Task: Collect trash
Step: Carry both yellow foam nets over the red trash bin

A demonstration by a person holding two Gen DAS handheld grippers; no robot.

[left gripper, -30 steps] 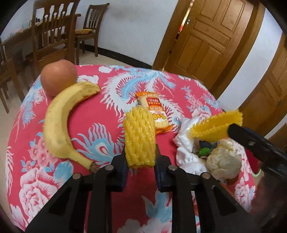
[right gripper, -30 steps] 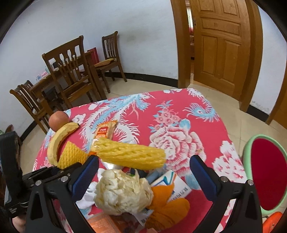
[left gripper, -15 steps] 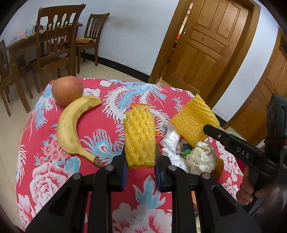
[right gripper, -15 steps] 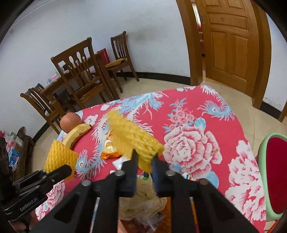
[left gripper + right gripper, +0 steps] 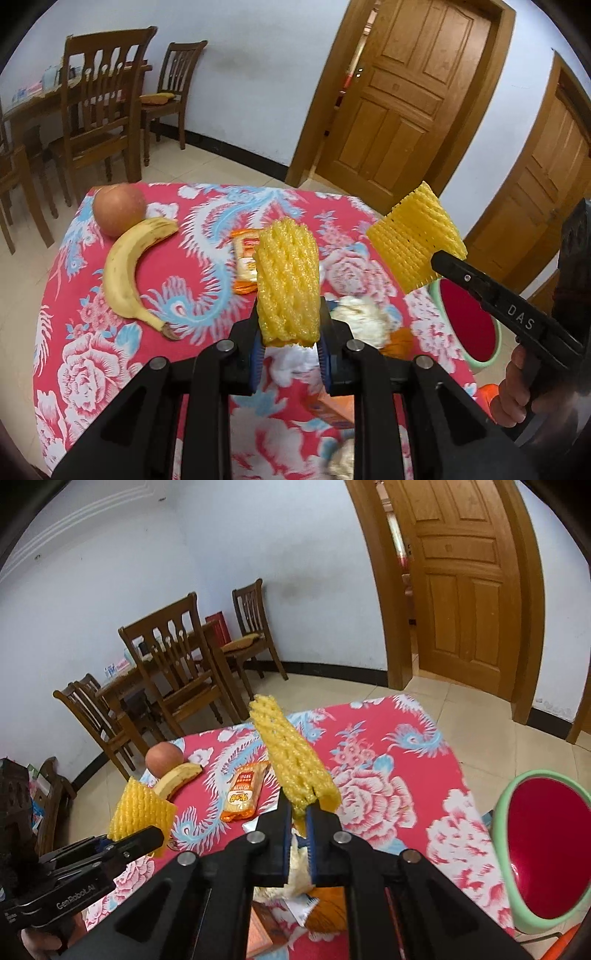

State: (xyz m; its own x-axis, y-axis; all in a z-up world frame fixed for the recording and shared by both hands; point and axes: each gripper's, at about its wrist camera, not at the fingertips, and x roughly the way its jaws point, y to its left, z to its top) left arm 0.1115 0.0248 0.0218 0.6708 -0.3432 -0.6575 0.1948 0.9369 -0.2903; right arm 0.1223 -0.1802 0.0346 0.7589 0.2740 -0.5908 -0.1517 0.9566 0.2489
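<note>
Working from left to right, I found the apple and the banana at the far left of the surface, food rather than trash, so I left them alone. Next came the orange snack wrapper, lying flat with its long axis running near to far.

My left gripper had its fingers clamped on the near end of a yellow foam fruit net, which stood nearly upright and clear of the cloth. Under and just right of it sat the heap of crumpled tissue and orange scraps.

My right gripper had just been closing, and its fingers were pinched on the lower end of the second foam net, whose long axis tilted up and away to the far left. That net hung over the right edge of the surface.

The green-rimmed bin with its red inside stood off the right edge of the surface, lower than both nets. It lay right and near of my right fingers, so I judged the right hand much the nearer and the one to swing over first. The left net was well apart from the bin, with the trash heap between them.
</note>
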